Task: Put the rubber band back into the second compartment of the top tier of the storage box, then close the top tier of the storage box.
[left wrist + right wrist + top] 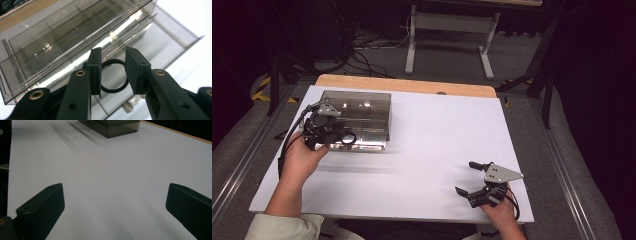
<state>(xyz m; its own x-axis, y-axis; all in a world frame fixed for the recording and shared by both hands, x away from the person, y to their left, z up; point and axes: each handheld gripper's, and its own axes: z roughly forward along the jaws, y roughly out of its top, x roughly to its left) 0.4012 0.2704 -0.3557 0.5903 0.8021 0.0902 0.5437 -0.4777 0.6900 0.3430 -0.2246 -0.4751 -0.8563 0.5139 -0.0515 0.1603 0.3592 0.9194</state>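
Note:
A smoky clear plastic drawer box (362, 112) stands at the back left of the white table top (437, 145). In the left gripper view one drawer (175, 35) of the box (62, 37) is pulled out. My left gripper (343, 136) hovers at the box's front. Its jaws (113, 50) stand a little apart, with a black ring (112, 90) just beyond them over the drawer; both pads hide the ring's sides, and I see no pad pressing on it. My right gripper (465, 177) rests near the front right edge, jaws wide open (115, 195) with nothing between them.
A wooden strip (412, 85) borders the far edge of the white top. Beyond it the floor holds cables (367, 50) and a metal stand (447, 25). The box's corner (112, 126) sits far ahead in the right gripper view.

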